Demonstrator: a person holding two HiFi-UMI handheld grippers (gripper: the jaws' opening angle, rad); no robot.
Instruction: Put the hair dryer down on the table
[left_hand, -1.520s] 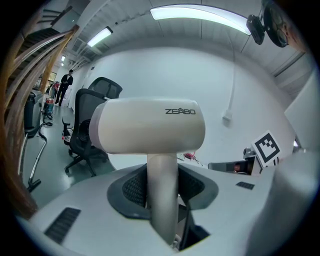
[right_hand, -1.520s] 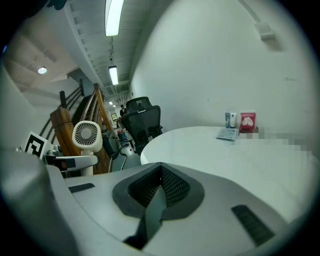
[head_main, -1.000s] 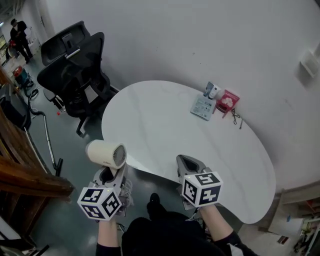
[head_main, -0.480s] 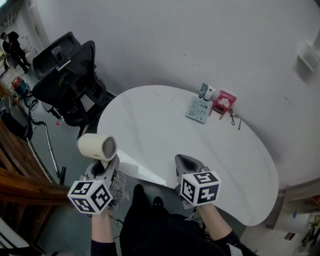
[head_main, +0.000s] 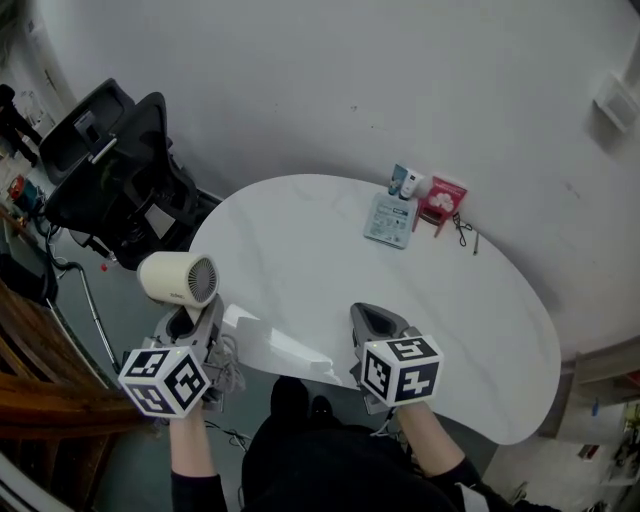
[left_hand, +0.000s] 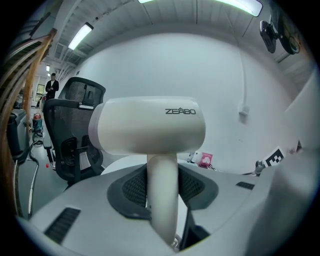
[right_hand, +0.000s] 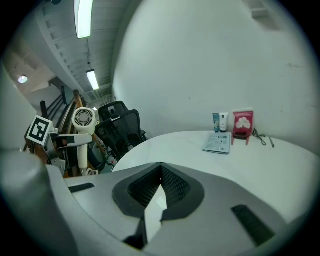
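Observation:
A cream hair dryer (head_main: 178, 279) stands upright in my left gripper (head_main: 190, 322), which is shut on its handle. It hangs in the air just off the left near edge of the white oval table (head_main: 300, 250), not touching it. In the left gripper view the barrel (left_hand: 150, 125) lies crosswise above the jaws, and the handle runs down between the pads of that gripper (left_hand: 162, 175). My right gripper (head_main: 376, 322) sits over the table's near edge, shut with nothing in it; its jaw tips (right_hand: 160, 165) meet. From there the dryer (right_hand: 83, 120) shows at far left.
At the table's far side lie a flat pale pack (head_main: 388, 219), two small bottles (head_main: 405, 182), a red box (head_main: 442, 199) and a thin dark cord (head_main: 463, 233). Black office chairs (head_main: 110, 165) stand left of the table. A wooden rail (head_main: 40, 400) runs at lower left.
My left gripper has carried the hair dryer to the left and a little upward in the head view. The right gripper has stayed by the table's near edge.

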